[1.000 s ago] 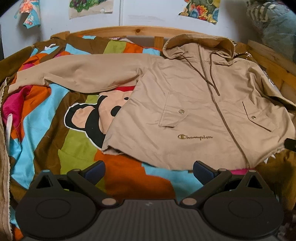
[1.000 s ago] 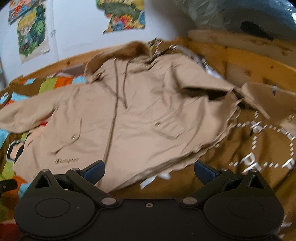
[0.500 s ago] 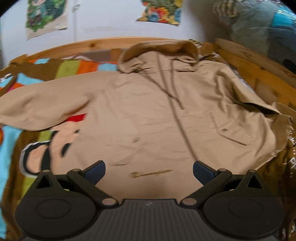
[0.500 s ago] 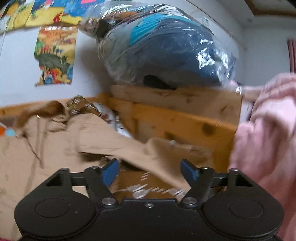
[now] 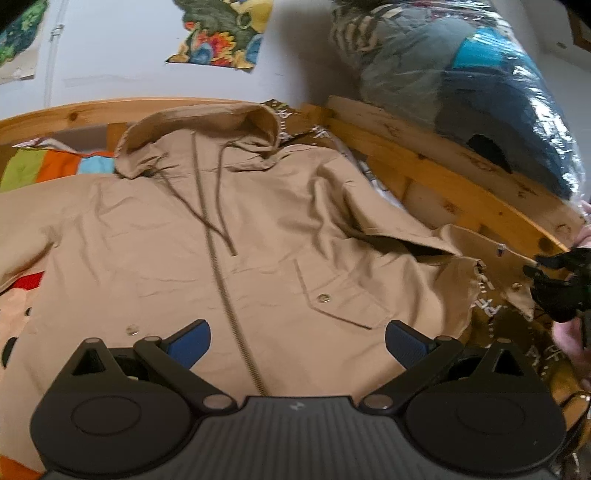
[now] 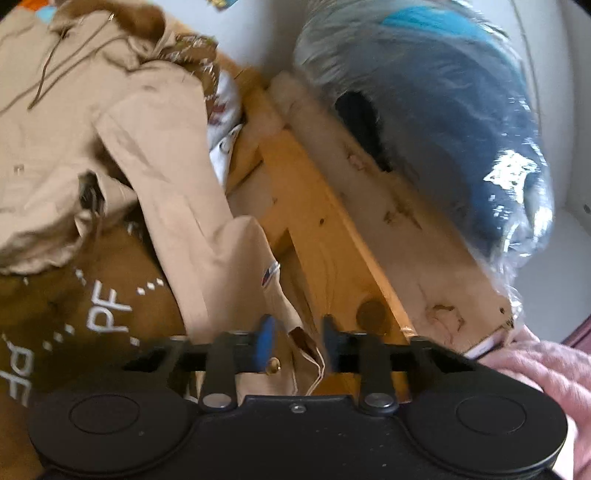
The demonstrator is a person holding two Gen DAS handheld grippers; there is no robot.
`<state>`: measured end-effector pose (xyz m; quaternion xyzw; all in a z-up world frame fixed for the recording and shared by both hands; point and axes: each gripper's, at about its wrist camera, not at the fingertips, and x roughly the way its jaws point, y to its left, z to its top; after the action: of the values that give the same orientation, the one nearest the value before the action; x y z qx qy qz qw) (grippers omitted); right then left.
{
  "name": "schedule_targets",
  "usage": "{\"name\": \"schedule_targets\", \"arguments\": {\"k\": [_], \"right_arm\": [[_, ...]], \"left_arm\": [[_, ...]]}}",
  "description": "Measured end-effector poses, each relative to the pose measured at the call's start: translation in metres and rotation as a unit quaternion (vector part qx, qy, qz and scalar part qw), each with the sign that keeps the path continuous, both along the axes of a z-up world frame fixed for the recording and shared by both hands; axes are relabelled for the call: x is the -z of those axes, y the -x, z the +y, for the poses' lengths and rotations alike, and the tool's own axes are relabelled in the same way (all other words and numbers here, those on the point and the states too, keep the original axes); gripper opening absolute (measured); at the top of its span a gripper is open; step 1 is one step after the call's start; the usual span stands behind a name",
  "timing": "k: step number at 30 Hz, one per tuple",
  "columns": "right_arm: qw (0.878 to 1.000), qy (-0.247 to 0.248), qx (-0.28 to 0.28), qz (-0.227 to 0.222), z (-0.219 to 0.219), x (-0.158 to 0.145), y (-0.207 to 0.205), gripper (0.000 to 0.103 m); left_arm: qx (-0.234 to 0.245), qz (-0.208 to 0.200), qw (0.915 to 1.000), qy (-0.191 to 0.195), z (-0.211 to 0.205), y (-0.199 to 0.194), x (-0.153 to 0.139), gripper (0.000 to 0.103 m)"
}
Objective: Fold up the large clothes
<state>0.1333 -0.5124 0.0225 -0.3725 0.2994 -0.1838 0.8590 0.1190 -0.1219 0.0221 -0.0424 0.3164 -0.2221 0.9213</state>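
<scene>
While the jacket (image 5: 229, 251) lies flat on the bed, the right tool goes for the sleeve.

Left view: left tool (image 5: 293, 338) spread wide over the hem, swung right since a second ago. Right view: right tool (image 6: 295, 345) has narrowed around the sleeve cuff (image 6: 291, 354), so the sleeve fold is probably starting. Blurry though, can't tell if it's actually pinched.

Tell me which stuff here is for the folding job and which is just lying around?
For the job:
tan hooded jacket
its sleeve cuff, between the fingers of the right gripper
left gripper, open above the jacket

Just lying about:
colourful blanket
wooden bed rail
plastic-wrapped bundle
wall pictures
</scene>
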Motion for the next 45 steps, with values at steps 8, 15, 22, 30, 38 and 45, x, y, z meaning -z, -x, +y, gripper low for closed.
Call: {"name": "schedule_targets", "arguments": {"k": [8,15,22,30,38,45], "right_arm": [[0.980,-0.186,-0.065,-0.023,0.013,-0.100,-0.003,0.001],[0.902,-0.385,-0.193,-0.023,0.075,-0.218,-0.036,0.000],[0.836,-0.440,-0.321,0.069,0.190,-0.244,-0.083,0.000],[0.790,-0.435,-0.409,0.140,0.305,-0.182,-0.126,0.000],[0.774,-0.475,-0.399,0.128,0.298,-0.107,-0.156,0.026],[0.863,-0.430,-0.258,0.056,0.190,-0.046,-0.184,0.061]], "left_arm": [[0.050,-0.050,0.9969,0.035,0.004,0.006,-0.024,0.102],[0.092,-0.091,0.9853,0.112,0.019,0.000,-0.058,0.102],[0.101,-0.105,0.9747,0.170,0.059,-0.013,-0.067,0.102],[0.026,-0.053,0.9813,0.183,0.119,-0.051,-0.051,0.102],[-0.142,0.068,0.9790,0.130,0.130,-0.135,-0.003,0.006],[-0.228,0.033,0.9671,0.107,0.161,-0.127,0.031,0.006]]}}
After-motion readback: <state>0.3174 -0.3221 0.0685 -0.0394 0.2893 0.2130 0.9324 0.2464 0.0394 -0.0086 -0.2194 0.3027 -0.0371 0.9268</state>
